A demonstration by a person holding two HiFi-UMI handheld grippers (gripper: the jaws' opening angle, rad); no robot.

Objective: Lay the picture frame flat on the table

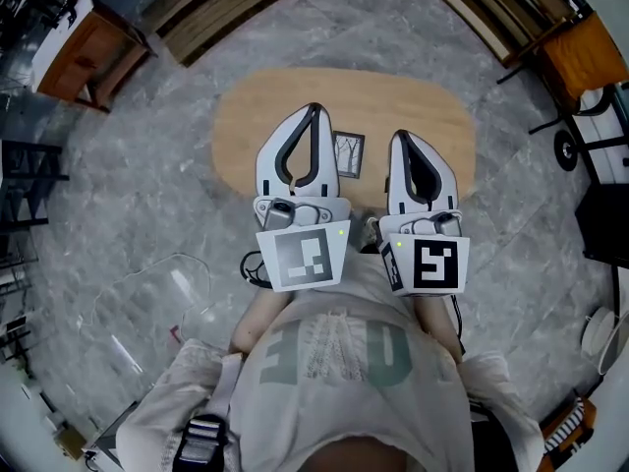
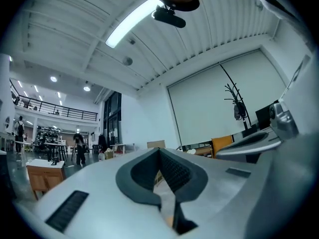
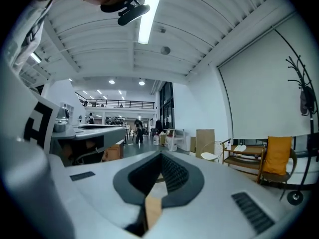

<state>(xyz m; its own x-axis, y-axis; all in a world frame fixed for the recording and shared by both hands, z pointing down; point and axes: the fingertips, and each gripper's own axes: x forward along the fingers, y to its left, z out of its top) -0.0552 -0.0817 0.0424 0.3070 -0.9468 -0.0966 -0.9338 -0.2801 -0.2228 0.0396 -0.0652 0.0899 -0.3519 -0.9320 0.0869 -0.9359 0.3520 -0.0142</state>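
Observation:
A small dark picture frame [image 1: 348, 153] with a pale picture in it sits on the oval wooden table [image 1: 246, 116], near the front edge. It shows between my two grippers, and neither one touches it. I cannot tell whether it stands or lies flat. My left gripper [image 1: 314, 108] is to its left, jaws shut with nothing in them. My right gripper [image 1: 400, 136] is to its right, also shut and empty. The left gripper view shows the left gripper [image 2: 159, 151] with tips meeting, aimed out into the room. The right gripper view shows the same of the right gripper [image 3: 161, 156]. The frame is hidden in both.
A wooden cabinet [image 1: 84, 57] stands at the far left. An orange chair [image 1: 585, 52] and a wooden bench [image 1: 501, 8] are at the far right. A clear plastic sheet [image 1: 167, 293] lies on the grey floor at my left. People stand far off in the hall.

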